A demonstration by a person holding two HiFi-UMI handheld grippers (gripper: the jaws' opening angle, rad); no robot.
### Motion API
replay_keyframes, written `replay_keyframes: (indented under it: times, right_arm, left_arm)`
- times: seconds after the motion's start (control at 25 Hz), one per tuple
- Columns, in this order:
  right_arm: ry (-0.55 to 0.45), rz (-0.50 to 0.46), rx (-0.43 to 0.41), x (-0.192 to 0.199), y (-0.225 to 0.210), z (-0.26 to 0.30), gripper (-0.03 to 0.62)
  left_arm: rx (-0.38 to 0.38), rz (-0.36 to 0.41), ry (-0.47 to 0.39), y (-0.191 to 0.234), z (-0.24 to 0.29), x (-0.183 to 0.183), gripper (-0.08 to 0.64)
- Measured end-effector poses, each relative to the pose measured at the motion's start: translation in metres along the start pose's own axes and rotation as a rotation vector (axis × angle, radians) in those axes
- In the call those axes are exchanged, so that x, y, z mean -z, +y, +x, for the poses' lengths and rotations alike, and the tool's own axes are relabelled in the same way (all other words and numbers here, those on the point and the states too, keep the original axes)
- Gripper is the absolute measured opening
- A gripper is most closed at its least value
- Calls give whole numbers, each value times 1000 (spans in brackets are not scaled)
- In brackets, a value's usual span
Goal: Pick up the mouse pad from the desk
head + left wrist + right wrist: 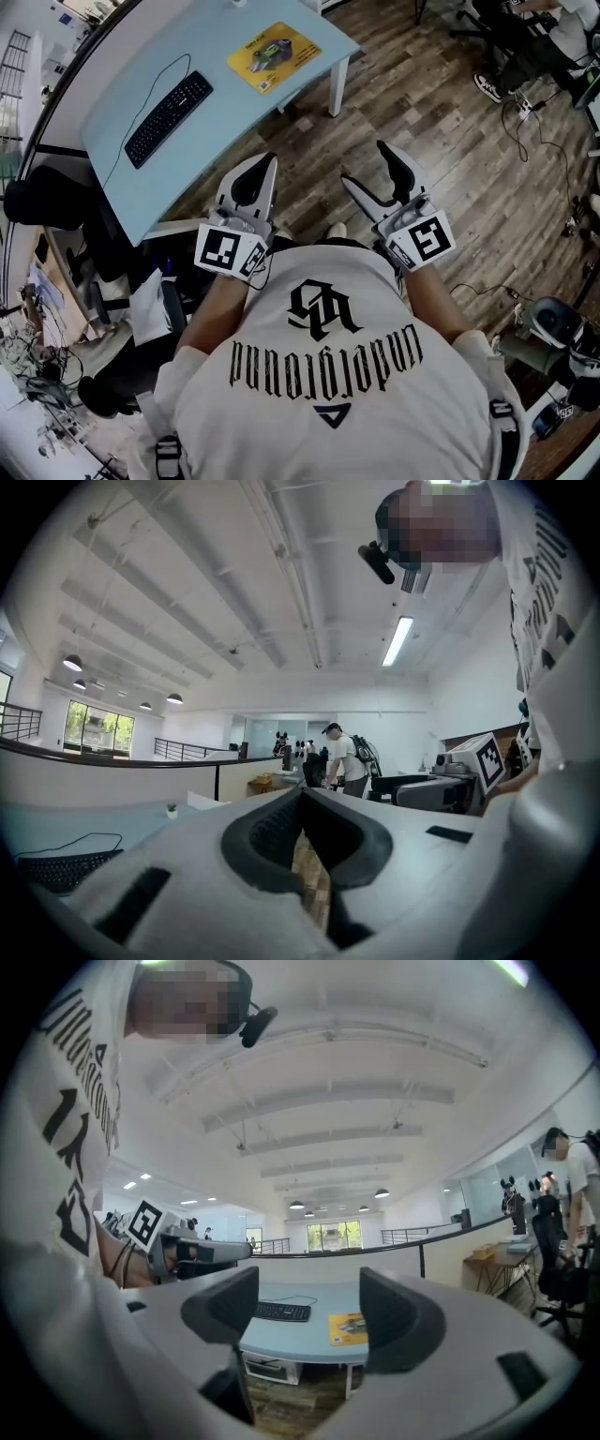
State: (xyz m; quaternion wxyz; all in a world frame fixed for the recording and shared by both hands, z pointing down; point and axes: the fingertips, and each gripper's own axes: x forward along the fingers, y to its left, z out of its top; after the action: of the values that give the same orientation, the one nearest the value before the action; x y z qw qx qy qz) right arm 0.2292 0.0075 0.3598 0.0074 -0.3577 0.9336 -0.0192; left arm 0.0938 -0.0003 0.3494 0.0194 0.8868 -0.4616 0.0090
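the wood floor spreads wide, with the pale blue desk at eleven o'clock in the head view. on the desk a black keyboard lies at eight o'clock of the yellow mouse pad, which is flat near the desk's corner, at twelve o'clock of both tools and well apart. the left gripper has its jaws pressed together and empty. the right gripper has its jaws spread, with nothing between them.

Mouse pad right of keyboard
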Motion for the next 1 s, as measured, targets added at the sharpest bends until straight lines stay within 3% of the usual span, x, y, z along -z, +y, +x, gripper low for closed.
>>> replay_keyframes:
  times: [0.56, 1.0]
  right_arm:
    - [7, -45, 79, -2, -67, 29, 325]
    - [54, -24, 99, -4, -104, 157, 324]
  left_arm:
    - [76, -7, -8, 26, 89, -4, 7]
    - [92, -53, -11, 149, 139, -4, 8]
